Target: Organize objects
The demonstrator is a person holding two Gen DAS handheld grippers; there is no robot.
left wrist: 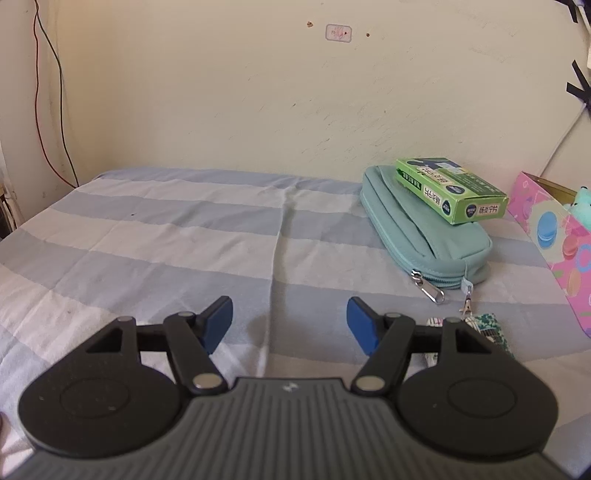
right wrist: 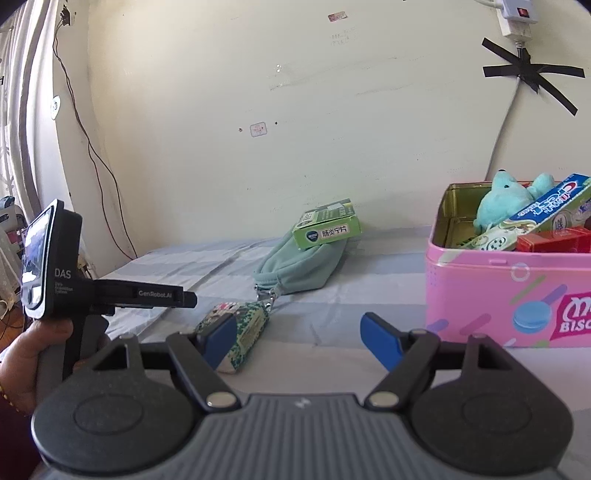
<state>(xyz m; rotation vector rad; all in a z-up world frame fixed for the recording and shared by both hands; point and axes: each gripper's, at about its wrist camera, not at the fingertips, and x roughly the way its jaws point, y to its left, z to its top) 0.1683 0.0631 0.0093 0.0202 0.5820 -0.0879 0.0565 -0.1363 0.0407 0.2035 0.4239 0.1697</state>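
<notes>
Right gripper [right wrist: 299,341] fingers apart and empty, green box [right wrist: 327,229] atop teal pouch [right wrist: 301,269], pink tin [right wrist: 509,291] right.

Home, most likely a bedroom. Bed [left wrist: 166,236] under a blue-and-white striped sheet, pushed into a corner of scuffed cream walls [left wrist: 229,96]. Loose red and dark wires [left wrist: 51,110] trailing down the corner. Power strip [right wrist: 515,16] fixed high on the wall, cable held by crossed black tape [right wrist: 532,72]. Personal clutter on the bed: teal zip pouch [left wrist: 421,236], green medicine box [left wrist: 450,190] on top of it, pink biscuit tin [right wrist: 498,291] holding a plush toy [right wrist: 506,203] and a toothpaste carton [right wrist: 543,208]. Curtain edge [right wrist: 22,92] at far left.
</notes>
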